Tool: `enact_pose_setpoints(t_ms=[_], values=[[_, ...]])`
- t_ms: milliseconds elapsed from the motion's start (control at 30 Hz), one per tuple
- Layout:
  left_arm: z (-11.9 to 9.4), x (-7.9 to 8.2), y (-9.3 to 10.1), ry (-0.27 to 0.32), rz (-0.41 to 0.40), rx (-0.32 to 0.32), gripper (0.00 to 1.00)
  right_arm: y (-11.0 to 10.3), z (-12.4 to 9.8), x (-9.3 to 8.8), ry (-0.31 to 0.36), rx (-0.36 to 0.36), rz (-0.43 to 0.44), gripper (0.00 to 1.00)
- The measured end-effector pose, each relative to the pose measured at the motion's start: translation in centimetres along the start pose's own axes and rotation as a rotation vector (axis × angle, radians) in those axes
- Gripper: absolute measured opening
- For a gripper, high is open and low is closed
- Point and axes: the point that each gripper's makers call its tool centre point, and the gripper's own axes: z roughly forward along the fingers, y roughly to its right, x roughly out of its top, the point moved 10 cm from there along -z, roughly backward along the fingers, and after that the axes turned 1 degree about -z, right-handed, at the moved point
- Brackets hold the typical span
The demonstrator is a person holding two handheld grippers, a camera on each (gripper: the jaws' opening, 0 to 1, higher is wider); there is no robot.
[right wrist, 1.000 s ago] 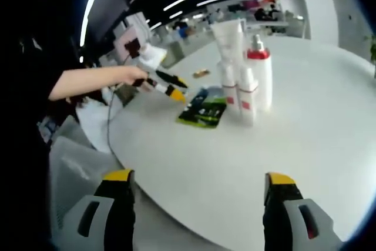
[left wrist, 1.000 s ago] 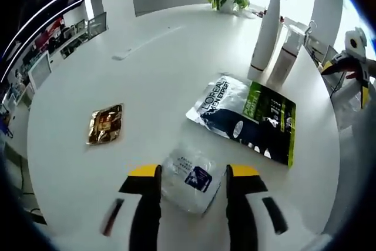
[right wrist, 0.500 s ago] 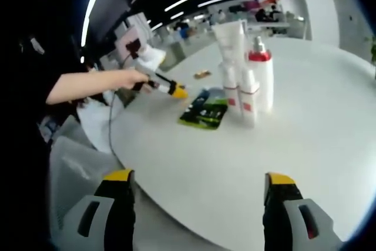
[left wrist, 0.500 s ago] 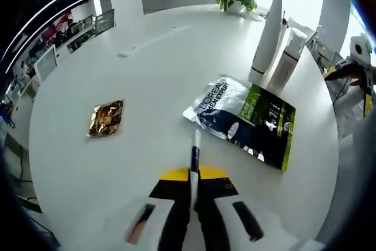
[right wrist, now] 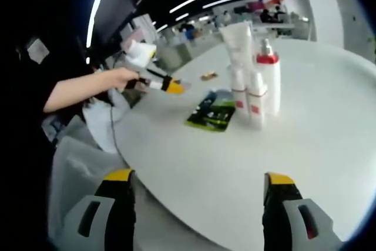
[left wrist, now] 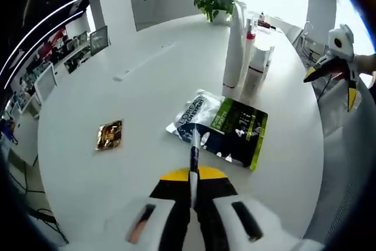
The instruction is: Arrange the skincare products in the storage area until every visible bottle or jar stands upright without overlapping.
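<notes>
My left gripper (left wrist: 192,172) is shut on a thin white sachet (left wrist: 193,151), seen edge-on and held above the white round table (left wrist: 147,86). Beyond it lies a flat L'Oreal packet (left wrist: 222,127), black, white and green. A tall white tube (left wrist: 234,51) and red-trimmed white bottles (left wrist: 255,57) stand upright behind the packet. In the right gripper view the tube (right wrist: 238,42), a red-capped pump bottle (right wrist: 269,83) and two small bottles (right wrist: 254,103) stand together beside the packet (right wrist: 214,110). My right gripper (right wrist: 200,185) is open near the table's edge, holding nothing.
A gold sachet (left wrist: 109,134) lies flat at the left of the table. A potted plant (left wrist: 215,3) stands at the far edge. A hand holds the left gripper (right wrist: 175,87) over the table's left side. Office desks lie beyond.
The left jaws closed on the white sachet a second ago. Since then the gripper has lifted it clear of the table. The right gripper has hardly moved.
</notes>
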Motion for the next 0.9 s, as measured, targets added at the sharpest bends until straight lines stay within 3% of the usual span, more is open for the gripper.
enact_pose_setpoints(t_ms=[200,567,900], values=[[-1.7,0.4,1.7,0.023,0.041,-0.016,0.03,-0.2,-0.1,0.2,0.011,0.013,-0.016,0.92],[-5.8,1.6,5.8,0.081,0.121,-0.033,0.03,-1.1,-0.7,1.5,0.099,0.090,0.022,0.86],[-9.4,2.7,9.1,0.146,0.181,-0.042,0.03,-2.7,-1.1,2.3,0.154,0.131,-0.016,0.86]])
